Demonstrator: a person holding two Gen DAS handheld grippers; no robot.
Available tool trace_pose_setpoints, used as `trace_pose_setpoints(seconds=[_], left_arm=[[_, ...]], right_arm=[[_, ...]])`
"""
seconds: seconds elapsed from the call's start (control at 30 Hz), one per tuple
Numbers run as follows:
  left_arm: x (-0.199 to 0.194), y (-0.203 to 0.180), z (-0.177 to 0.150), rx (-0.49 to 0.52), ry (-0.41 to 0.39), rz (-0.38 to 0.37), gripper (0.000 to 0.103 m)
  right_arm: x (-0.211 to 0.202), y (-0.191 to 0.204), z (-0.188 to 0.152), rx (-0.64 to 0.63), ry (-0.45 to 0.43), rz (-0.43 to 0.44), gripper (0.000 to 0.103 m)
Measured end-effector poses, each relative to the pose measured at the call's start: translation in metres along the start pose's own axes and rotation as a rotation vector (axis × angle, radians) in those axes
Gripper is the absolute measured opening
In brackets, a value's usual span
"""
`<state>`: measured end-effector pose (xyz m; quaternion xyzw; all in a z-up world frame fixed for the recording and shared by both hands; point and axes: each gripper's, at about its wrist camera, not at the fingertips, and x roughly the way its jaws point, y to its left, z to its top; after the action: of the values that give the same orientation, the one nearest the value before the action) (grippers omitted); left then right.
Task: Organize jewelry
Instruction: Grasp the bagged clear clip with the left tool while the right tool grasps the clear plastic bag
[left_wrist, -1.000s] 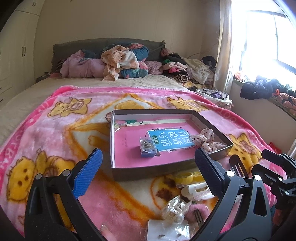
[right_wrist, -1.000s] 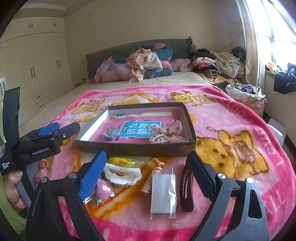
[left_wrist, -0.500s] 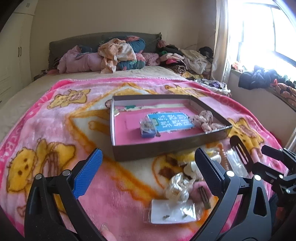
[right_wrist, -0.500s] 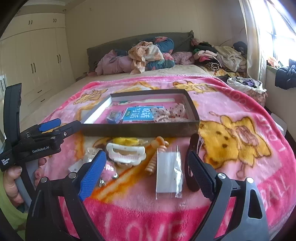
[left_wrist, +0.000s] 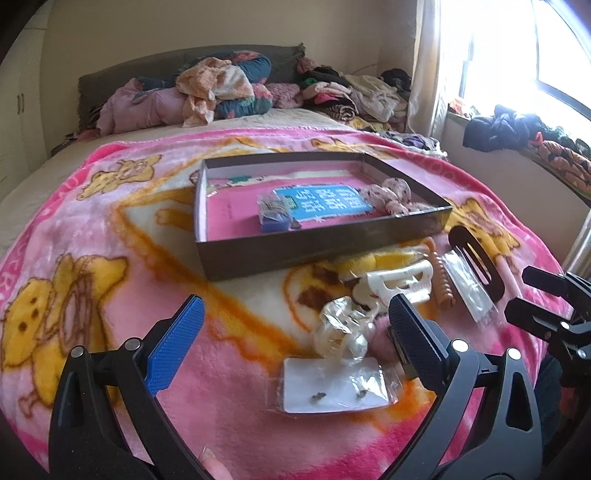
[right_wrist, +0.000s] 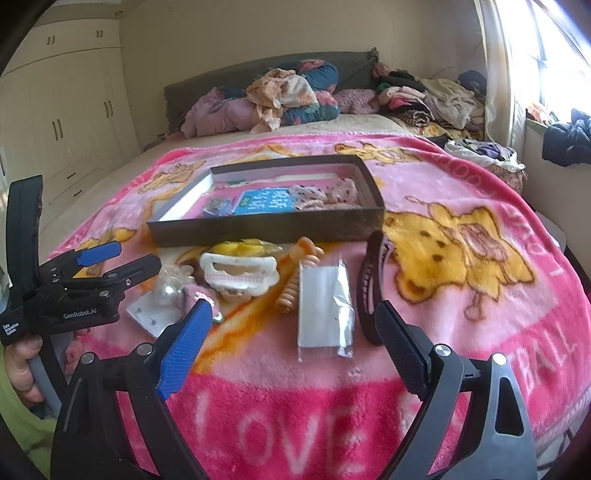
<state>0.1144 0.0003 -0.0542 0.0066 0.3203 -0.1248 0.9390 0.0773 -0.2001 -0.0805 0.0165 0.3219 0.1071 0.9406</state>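
Observation:
A dark shallow box (left_wrist: 314, 247) (right_wrist: 258, 225) lies on the pink blanket, holding a blue card, a small blue case and spotted scrunchies. In front of it lie loose pieces: a white hair claw (left_wrist: 399, 284) (right_wrist: 240, 273), a crumpled clear bag (left_wrist: 341, 332), an earring card in plastic (left_wrist: 332, 387), an orange spiral tie (right_wrist: 295, 291), a clear packet (right_wrist: 323, 314) and a dark brown hair clip (left_wrist: 476, 258) (right_wrist: 369, 288). My left gripper (left_wrist: 291, 343) hangs open over the earring card and the clear bag. My right gripper (right_wrist: 291, 350) is open above the clear packet, holding nothing.
The bed's blanket (right_wrist: 461, 258) reaches the near edge. Piled clothes and pillows (right_wrist: 288, 96) fill the headboard end. A wardrobe (right_wrist: 62, 110) stands at left, a window sill with dark clothes (left_wrist: 517, 129) at right. A hand (right_wrist: 22, 362) holds the left gripper's handle.
Both grippers have sunk and tilted down towards the loose pieces, which now sit larger and higher in both views. Their jaws stay equally wide.

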Motion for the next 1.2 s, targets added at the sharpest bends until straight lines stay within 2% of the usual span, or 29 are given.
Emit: trace_pose_setpoints(seconds=[0.1, 0.33, 0.47, 0.53, 0.73, 0.9, 1.07, 1.2], left_arm=[[0.004, -0.003, -0.001, 0.006, 0.012, -0.011, 0.091], [0.015, -0.005, 0.000, -0.001, 0.040, -0.041, 0.070], [0.021, -0.005, -0.001, -0.013, 0.070, -0.082, 0.055], [0.022, -0.006, -0.001, -0.015, 0.075, -0.094, 0.055], [0.030, -0.008, -0.003, -0.024, 0.103, -0.132, 0.055], [0.037, -0.010, -0.003, -0.033, 0.126, -0.168, 0.050], [0.040, -0.016, -0.002, -0.022, 0.133, -0.198, 0.033], [0.039, -0.018, -0.003, -0.013, 0.135, -0.199, 0.033]], right_arm=[[0.003, -0.007, -0.002, 0.023, 0.022, -0.011, 0.086], [0.024, -0.012, -0.004, 0.038, 0.096, 0.012, 0.070], [0.034, -0.010, -0.004, 0.035, 0.126, 0.018, 0.065], [0.040, -0.011, -0.003, 0.034, 0.140, 0.018, 0.062], [0.054, -0.010, -0.002, 0.020, 0.161, 0.005, 0.061], [0.061, -0.014, -0.001, 0.032, 0.167, -0.004, 0.058], [0.065, -0.016, 0.002, 0.037, 0.153, -0.011, 0.048], [0.064, -0.019, 0.003, 0.044, 0.139, -0.017, 0.032]])
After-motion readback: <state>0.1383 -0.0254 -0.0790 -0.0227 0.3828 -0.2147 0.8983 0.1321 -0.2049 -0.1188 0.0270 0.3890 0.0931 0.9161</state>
